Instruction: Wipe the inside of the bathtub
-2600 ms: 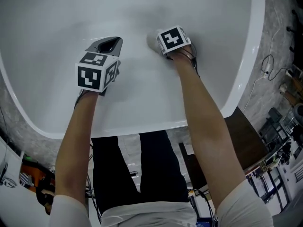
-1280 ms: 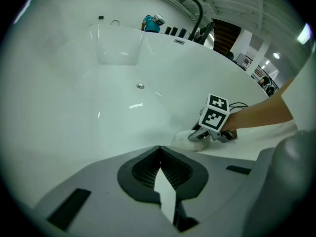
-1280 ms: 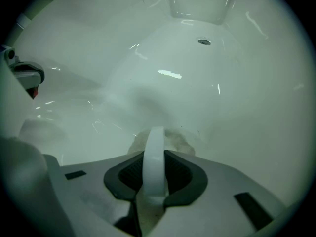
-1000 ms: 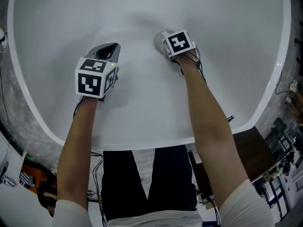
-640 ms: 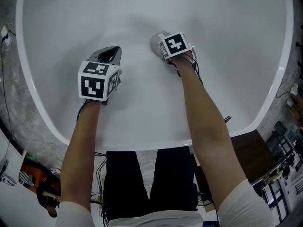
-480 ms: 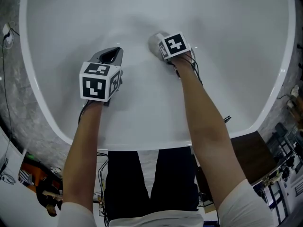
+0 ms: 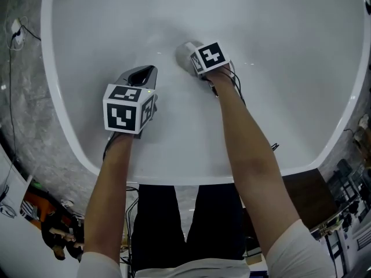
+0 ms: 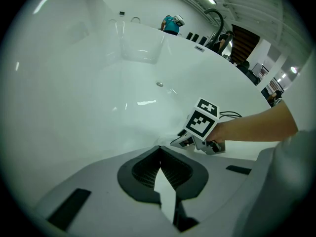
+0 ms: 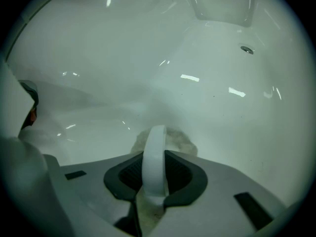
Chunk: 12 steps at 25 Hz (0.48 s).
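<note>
The white bathtub (image 7: 278, 51) fills the head view, and both grippers are inside it. My right gripper (image 7: 186, 55) is shut on the white loop handle (image 9: 154, 157) of a scrubber. The scrubber's beige fuzzy pad (image 9: 181, 141) presses on the tub's wet bottom. My left gripper (image 7: 142, 74) hovers just left of the right one, jaws shut with nothing between them. In the left gripper view the right gripper (image 8: 181, 141) and its marker cube (image 8: 202, 120) show ahead. The drain (image 8: 159, 84) lies farther along the tub floor, and the right gripper view shows the drain (image 9: 246, 49) at upper right.
The tub's rim (image 7: 55, 91) curves round left and near sides; I stand against the near edge. Grey stone floor with a cable (image 7: 11, 33) lies to the left. A dark wooden piece (image 7: 307, 190) stands at lower right. A curved faucet (image 8: 215, 21) rises beyond the far rim.
My head view has shifted, so the tub sits further right in it. The right gripper has slid the scrubber slightly left across the tub floor. The left gripper stays shut beside it.
</note>
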{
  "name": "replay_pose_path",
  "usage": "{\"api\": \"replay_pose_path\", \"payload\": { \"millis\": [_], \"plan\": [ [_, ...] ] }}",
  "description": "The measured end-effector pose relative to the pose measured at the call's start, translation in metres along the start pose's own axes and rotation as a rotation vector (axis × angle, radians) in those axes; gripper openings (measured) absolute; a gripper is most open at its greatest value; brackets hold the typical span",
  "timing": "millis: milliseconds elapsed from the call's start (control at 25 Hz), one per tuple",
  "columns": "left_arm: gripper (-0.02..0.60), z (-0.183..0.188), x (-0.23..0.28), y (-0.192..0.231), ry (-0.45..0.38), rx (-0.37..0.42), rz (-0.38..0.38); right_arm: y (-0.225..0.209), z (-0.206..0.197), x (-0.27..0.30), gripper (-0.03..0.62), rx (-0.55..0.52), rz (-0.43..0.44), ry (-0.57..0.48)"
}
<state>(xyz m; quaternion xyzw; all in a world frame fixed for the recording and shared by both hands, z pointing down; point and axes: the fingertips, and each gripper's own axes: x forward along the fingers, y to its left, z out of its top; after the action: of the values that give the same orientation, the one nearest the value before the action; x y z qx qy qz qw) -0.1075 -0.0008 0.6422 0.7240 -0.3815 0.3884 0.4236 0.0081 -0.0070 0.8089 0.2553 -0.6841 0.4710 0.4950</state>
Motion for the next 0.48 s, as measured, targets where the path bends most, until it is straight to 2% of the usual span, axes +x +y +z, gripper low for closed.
{"api": "replay_pose_path", "payload": {
  "millis": [240,480],
  "plan": [
    [0.012,-0.002,-0.014,-0.002,0.010,0.017,0.010,0.020,0.011,0.006,0.095,-0.033,0.048,-0.010],
    [0.012,-0.003,-0.027,-0.004,0.004,-0.025,0.008,0.049,0.026,0.013,0.095,-0.072,0.097,-0.030]
  ]
}}
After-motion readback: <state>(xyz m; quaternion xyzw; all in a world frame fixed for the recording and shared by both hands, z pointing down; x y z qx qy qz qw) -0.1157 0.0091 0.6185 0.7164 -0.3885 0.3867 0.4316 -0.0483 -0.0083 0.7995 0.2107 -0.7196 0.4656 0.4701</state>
